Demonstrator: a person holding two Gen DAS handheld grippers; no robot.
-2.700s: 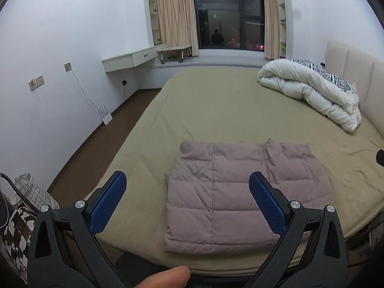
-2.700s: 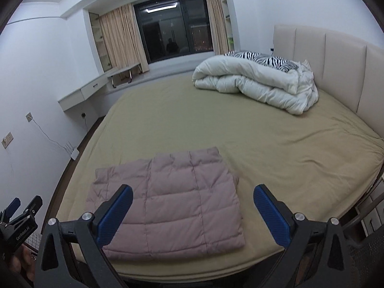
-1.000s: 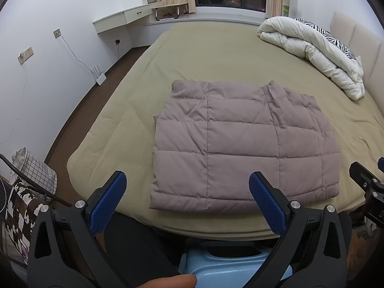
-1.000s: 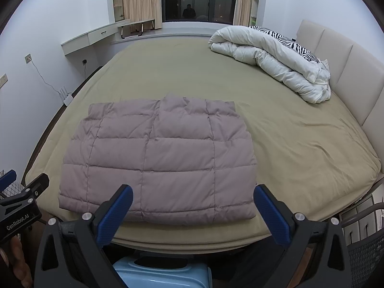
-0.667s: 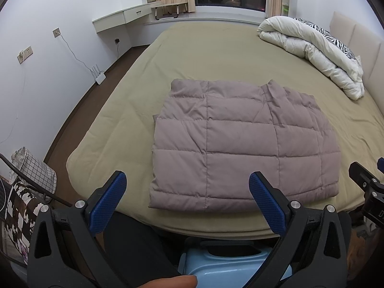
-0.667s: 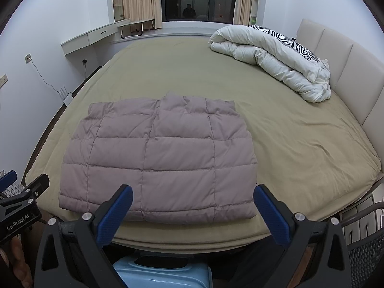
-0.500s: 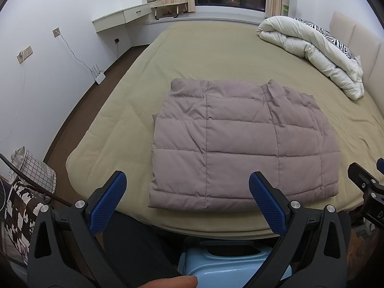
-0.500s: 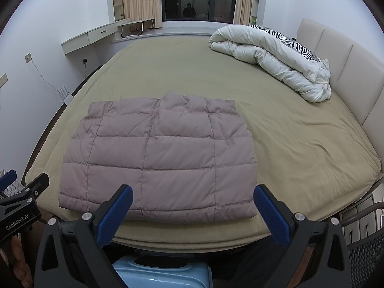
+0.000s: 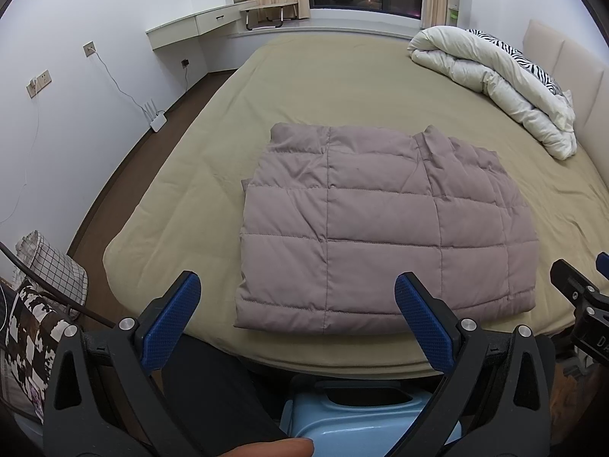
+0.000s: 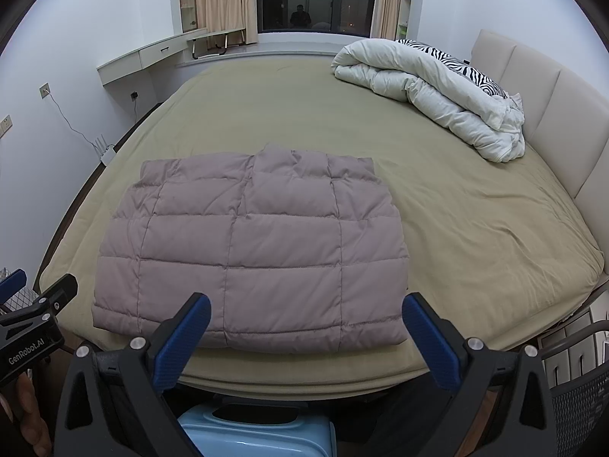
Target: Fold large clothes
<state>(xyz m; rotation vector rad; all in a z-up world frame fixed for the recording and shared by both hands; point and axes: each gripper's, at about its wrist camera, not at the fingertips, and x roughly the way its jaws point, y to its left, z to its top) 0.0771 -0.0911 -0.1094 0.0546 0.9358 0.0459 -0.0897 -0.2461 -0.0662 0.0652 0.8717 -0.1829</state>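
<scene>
Olive bed sheet (image 9: 342,87) (white walls (image 9: 76,11))

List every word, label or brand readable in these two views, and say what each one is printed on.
"GenRobot.AI": white lettering on the black body of the left gripper, seen at the left edge of the right wrist view.
"D...": the start of white lettering on the right gripper at the right edge of the left wrist view; the rest is cut off by the frame.
Nothing readable on the folded puffer jacket, the bed or the duvet.

Folded mauve puffer jacket (image 10: 251,251) on bed (image 10: 475,228) (near edge), right gripper (image 10: 304,323) jaws apart, empty
</scene>
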